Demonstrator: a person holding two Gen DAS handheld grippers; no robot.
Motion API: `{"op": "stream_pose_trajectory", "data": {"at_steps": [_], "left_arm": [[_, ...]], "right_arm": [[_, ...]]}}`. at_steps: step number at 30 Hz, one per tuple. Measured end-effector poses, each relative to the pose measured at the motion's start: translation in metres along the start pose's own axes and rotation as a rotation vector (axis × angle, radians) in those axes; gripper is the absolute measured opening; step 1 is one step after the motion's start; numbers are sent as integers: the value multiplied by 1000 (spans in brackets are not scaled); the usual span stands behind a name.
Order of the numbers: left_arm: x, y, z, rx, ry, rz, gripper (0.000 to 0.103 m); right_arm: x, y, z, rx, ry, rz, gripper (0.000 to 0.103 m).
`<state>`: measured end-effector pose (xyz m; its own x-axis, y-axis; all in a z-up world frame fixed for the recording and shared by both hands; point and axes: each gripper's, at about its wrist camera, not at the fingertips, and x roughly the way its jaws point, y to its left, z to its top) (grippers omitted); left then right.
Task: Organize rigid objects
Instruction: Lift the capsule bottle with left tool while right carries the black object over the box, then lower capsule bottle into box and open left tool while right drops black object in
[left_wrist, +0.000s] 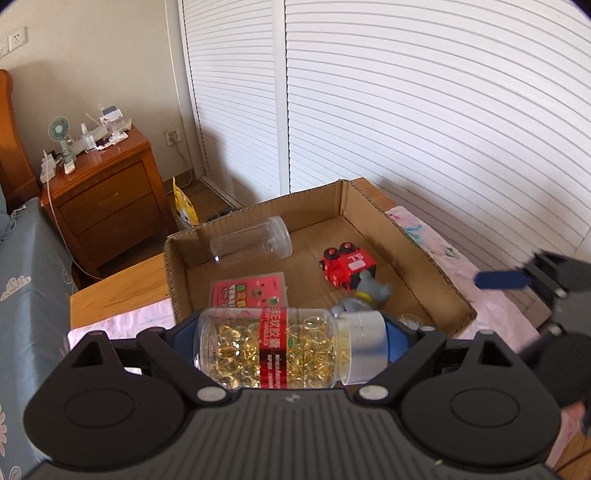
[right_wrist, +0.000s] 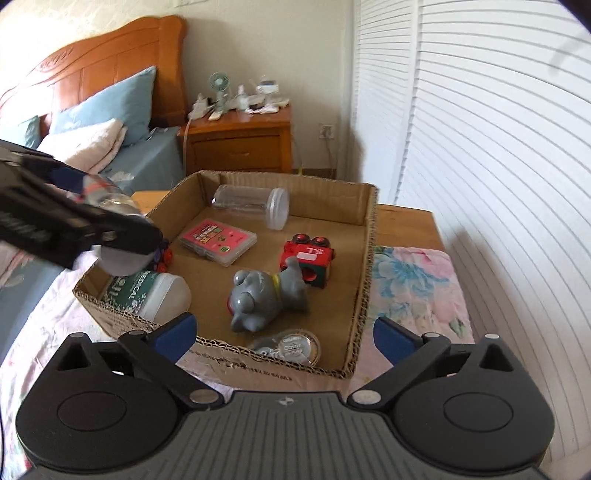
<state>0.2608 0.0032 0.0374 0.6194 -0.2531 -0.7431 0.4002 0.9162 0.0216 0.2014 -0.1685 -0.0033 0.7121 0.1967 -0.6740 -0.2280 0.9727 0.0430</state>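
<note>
We hold a clear bottle of golden capsules (left_wrist: 284, 350) lengthwise in the left gripper (left_wrist: 291, 347), one blue pad on its base and the other on its grey cap, above the near-left edge of a cardboard box (left_wrist: 436, 266) set on a flowered cloth over a wooden surface (right_wrist: 406, 221). The bottle looks rigid and smooth, fairly light, with loose contents that could shift; end to end is a secure hold, though hard plastic may slip if we tilt it. The right gripper (right_wrist: 284, 336) hangs empty just outside the box's near wall, jaws spread wide. Already in the box lie an empty clear jar (right_wrist: 255, 203), a pink card case (right_wrist: 218, 240), a red toy car (right_wrist: 310, 262), a grey toy dog (right_wrist: 266, 299), a green-labelled white bottle (right_wrist: 147, 295) and a small round tin (right_wrist: 295, 347).
</note>
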Motion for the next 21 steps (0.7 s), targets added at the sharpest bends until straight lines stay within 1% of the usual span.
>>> {"op": "stream_pose_trajectory", "data": {"at_steps": [5,10,13,16,19,21], "left_arm": [[28,-2,16,-24,31,-8,93],[61,-10,35,-19,70,7,93],[81,-13,50,-39,86,11,93],[100,-15,65,-59,103,4,93],[116,-20,78,-62,111,15,93],[124,-22,86,-65,113,9,93]], "right_arm": [[-14,0,-10,27,-14,-15,103],[-21,-1,-19,60,-19,-28,103],[-23,-4,-21,79,-26,-29,103],[-22,-5,-22,78,-24,-36,103],[-20,-6,-24,65,-23,-52,103],[-19,-8,-24,67,-24,-50,103]]}}
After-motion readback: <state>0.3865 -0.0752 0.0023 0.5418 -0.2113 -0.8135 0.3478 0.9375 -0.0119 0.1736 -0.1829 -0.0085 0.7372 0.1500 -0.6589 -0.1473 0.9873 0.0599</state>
